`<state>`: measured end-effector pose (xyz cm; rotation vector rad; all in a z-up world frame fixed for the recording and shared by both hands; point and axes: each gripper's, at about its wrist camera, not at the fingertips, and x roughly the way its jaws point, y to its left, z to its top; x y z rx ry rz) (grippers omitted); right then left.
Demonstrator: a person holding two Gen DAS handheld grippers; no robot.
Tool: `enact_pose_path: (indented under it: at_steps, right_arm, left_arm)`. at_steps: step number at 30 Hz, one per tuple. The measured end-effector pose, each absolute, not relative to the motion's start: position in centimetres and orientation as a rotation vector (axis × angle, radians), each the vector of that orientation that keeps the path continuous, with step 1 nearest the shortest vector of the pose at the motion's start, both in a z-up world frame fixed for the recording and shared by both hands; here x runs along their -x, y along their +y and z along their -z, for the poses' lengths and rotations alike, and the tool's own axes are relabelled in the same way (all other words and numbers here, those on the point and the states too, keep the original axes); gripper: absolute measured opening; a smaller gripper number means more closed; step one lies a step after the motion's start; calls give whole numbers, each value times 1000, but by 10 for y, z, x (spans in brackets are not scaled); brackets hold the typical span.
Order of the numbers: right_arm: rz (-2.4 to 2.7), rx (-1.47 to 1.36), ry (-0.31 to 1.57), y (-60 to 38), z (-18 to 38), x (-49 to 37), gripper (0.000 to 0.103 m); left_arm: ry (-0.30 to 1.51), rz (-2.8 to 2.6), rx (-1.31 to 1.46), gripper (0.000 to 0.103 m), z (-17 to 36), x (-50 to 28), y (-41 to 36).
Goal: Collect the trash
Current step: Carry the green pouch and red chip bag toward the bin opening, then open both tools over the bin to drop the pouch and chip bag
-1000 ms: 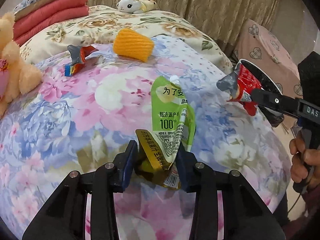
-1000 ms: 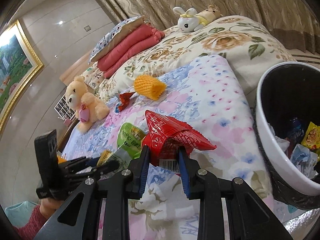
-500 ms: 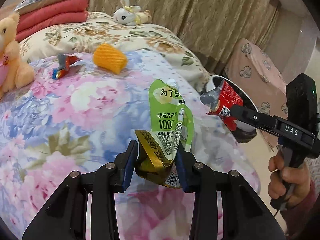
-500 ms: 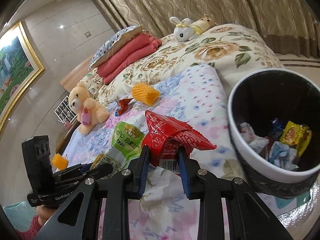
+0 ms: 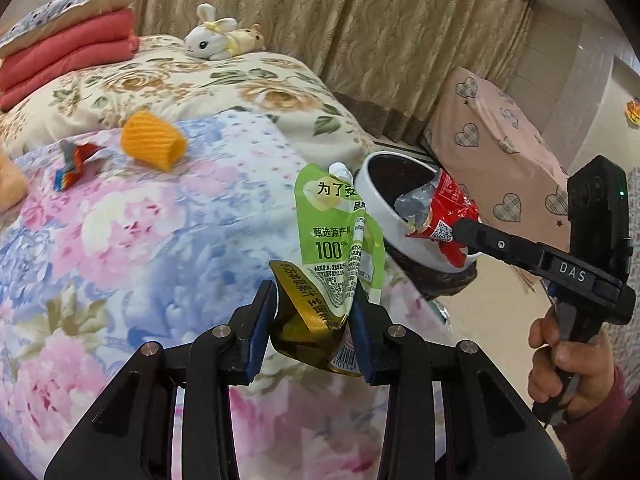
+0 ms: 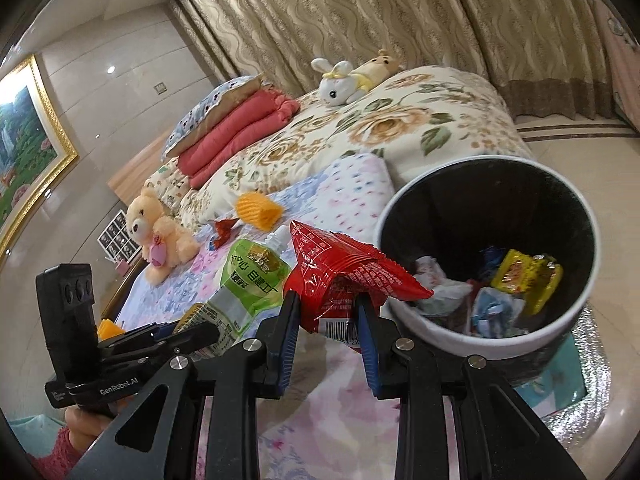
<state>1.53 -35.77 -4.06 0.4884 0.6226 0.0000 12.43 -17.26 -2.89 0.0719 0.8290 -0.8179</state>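
My left gripper is shut on a green and gold drink pouch, held above the bed's edge; the pouch also shows in the right wrist view. My right gripper is shut on a red snack wrapper, held at the near rim of the trash bin; the wrapper shows in the left wrist view over the bin's rim. An orange foam net and a small red wrapper lie on the floral bedspread.
The bin holds several wrappers, one yellow. A plush rabbit and folded red quilts lie at the bed's far side. A teddy bear sits on the bed. A heart-patterned covered piece of furniture stands behind the bin.
Both grippers have moved right toward the bin with their trash. The bin now sits closer and its inside is in fuller view. Both grips are unchanged.
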Motion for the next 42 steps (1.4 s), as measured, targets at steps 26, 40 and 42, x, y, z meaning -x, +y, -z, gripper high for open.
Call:
enact_pose_path:
  at_steps: [26,40,42]
  right_arm:
    - [112,-507,596,-425,36,4,29]
    - [148,-505,635,-450,40,-5,29]
    - [149,-504,645,-452,42,-8,29]
  left_arm:
    - [791,913,-145,32,6,-119,-263]
    - [813,932,-176,32,13,-124,-300]
    - [817,934,-179,32,14,-126,-303]
